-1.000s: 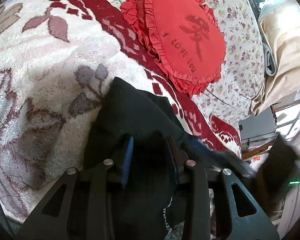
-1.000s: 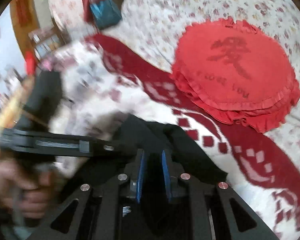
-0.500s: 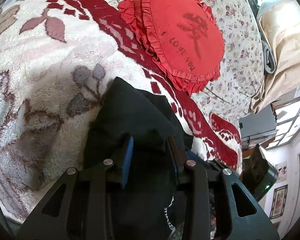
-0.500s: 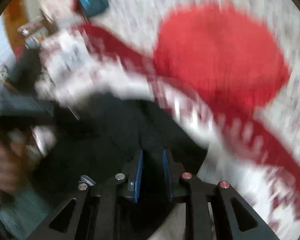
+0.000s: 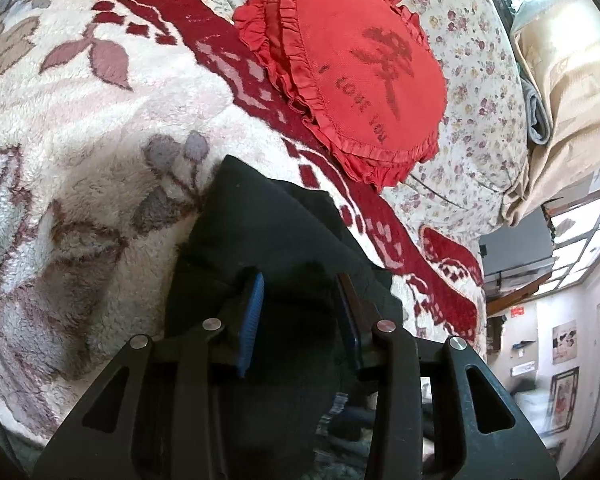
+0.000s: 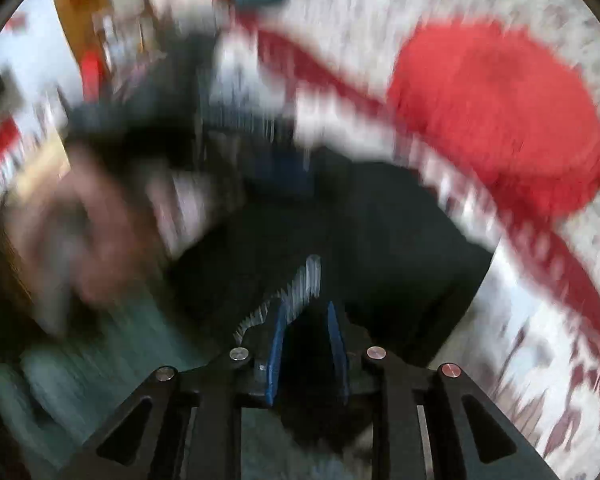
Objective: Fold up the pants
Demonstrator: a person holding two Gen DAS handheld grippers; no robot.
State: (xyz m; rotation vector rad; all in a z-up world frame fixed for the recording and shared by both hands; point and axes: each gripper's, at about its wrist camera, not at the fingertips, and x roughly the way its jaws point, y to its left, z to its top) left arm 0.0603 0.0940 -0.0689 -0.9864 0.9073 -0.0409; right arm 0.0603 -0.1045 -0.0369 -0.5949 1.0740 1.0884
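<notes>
As right view blurs, right gripper (image 6: pixel 304 316) opening on pants (image 6: pixel 360 232) | left gripper (image 5: pixel 300 300) opening, pants between

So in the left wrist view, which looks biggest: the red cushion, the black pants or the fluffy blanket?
1. Fluffy blanket, filling the most of the picture.
2 and 3. Black pants and red cushion look alike; the pants lie nearer the camera and are partly hidden, so I won't rank them.
</notes>
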